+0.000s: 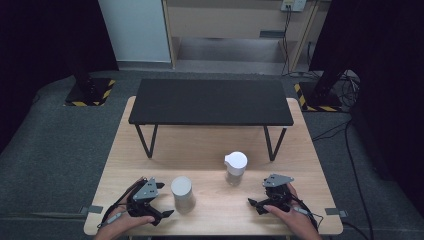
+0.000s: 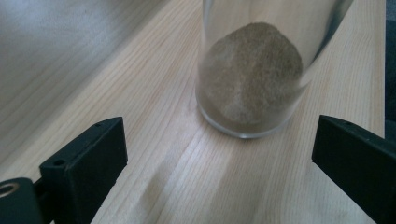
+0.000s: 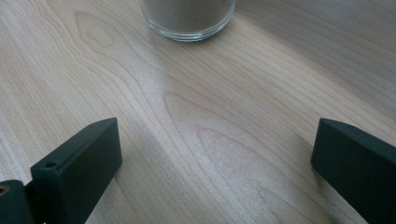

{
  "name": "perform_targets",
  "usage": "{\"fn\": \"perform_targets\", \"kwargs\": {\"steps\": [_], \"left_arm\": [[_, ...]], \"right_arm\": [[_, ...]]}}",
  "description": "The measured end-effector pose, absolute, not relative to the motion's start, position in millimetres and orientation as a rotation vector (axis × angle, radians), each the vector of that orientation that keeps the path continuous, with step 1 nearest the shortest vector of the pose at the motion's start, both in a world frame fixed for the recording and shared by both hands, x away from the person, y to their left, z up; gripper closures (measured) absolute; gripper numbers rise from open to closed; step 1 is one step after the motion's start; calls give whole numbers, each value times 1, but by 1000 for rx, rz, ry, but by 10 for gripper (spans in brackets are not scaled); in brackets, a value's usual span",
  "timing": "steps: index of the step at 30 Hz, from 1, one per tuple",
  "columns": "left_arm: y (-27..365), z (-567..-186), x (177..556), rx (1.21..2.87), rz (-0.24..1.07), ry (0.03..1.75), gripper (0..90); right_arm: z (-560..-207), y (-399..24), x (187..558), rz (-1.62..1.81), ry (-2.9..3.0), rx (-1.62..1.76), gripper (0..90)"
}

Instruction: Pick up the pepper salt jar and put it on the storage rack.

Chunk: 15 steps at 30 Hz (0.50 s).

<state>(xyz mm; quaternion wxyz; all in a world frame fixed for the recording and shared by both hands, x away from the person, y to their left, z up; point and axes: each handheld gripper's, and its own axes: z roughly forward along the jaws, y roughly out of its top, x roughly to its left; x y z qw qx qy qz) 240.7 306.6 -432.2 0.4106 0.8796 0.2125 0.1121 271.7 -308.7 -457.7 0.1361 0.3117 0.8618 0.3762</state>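
Clear glass tumbler [image 1: 182,194] on the near part of the wooden table [image 1: 210,150], upright, just right of the left gripper [image 1: 162,215] and near its jaw tips, not touched. In the left gripper view, glass tumbler [image 2: 254,65] straight ahead, centred between the two black jaws but beyond their tips; jaws spread wide apart, nothing between them but bare wood. Thick clear base, straight walls, heaped tan-brown powder inside, fine-grained, maybe sand or ground spice, hard to tell. Top looks pale and open from the high view.

Second vessel: clear lidded jar [image 1: 235,169] with white spouted lid, upright, farther back and to the right of the tumbler, well apart from it. Sits ahead and left of the right gripper [image 1: 254,204], not touching. In the right gripper view, rounded glass base [image 3: 189,18] at top edge, brownish fill visible through it, well beyond the jaw tips; jaws wide apart, empty, wood grain between them.

Both grippers low over the near table edge, held in the person's hands, left hand [image 1: 125,226] and right hand [image 1: 290,220], grey three-cornered plate on each. Black low bench [image 1: 210,102] standing across the far half of the table.
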Motion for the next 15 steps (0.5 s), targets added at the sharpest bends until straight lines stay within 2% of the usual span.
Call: {"fn": "perform_targets", "kwargs": {"steps": [15], "left_arm": [[292, -426, 239, 2173, 287, 499, 20]], "right_arm": [[-458, -309, 272, 1089, 2496, 903, 26]]}}
